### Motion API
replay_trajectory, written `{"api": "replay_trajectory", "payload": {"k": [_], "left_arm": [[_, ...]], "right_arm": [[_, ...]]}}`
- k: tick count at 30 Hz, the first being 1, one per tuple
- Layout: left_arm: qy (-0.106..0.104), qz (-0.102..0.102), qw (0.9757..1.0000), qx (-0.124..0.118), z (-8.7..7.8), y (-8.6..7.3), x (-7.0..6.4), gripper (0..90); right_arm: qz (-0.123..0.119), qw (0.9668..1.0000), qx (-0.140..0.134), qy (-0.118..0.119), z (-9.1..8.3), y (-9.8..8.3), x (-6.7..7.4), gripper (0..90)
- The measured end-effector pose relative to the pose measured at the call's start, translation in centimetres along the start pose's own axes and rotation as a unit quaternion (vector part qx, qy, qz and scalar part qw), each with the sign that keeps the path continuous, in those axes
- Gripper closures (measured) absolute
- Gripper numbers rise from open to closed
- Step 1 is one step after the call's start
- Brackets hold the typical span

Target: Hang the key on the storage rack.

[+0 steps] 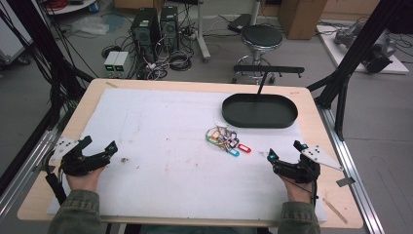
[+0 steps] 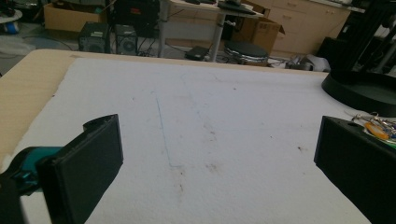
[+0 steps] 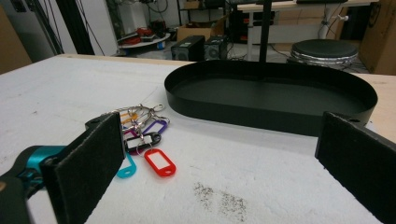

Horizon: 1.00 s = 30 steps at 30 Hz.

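A bunch of key tags (image 1: 225,139) in red, blue, purple, orange and green, joined by metal rings, lies on the white mat right of centre. The right gripper view shows the key tags (image 3: 144,140) just ahead of my left jaw. Behind them sits an empty black oval tray (image 1: 259,110) (image 3: 271,95). My right gripper (image 1: 285,150) (image 3: 219,163) rests near the front right of the mat, open and empty, a short way right of the tags. At the front left my left gripper (image 1: 100,145) (image 2: 215,163) also stands open with nothing between its fingers.
A white mat (image 1: 160,146) covers most of the wooden table (image 1: 311,122). Small dirt marks (image 1: 124,160) dot the mat. A black stand arm (image 1: 268,71) rises behind the tray. Black frame posts flank both table sides; a stool (image 1: 261,38) and computers stand on the floor beyond.
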<state>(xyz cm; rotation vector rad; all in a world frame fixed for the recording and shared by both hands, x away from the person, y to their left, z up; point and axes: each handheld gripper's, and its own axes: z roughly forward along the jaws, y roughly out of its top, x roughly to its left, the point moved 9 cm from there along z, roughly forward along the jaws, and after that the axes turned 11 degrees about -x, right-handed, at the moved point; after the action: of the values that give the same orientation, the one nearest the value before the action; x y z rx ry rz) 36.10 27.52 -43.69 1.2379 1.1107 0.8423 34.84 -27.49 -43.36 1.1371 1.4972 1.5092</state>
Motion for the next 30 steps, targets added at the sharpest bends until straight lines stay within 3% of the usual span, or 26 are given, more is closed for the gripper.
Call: {"api": "replay_trajectory", "payload": {"k": [9, 25, 30], "left_arm": [[0.001, -0.006, 1.0000, 0.002, 0.0, 0.0, 0.1, 1.7], [0.000, -0.001, 1.0000, 0.004, 0.1, -0.1, 0.1, 1.7], [0.001, 0.002, 1.0000, 0.006, 0.1, -0.2, 0.1, 1.7]], "right_arm": [[0.000, 1.0000, 0.000, 0.004, -0.1, -0.1, 0.1, 0.4], [-0.021, 0.9989, 0.033, 0.025, 1.1, -0.4, 0.7, 0.4], [-0.009, 0.9986, 0.040, 0.034, 1.4, -0.3, 1.3, 0.4]]}}
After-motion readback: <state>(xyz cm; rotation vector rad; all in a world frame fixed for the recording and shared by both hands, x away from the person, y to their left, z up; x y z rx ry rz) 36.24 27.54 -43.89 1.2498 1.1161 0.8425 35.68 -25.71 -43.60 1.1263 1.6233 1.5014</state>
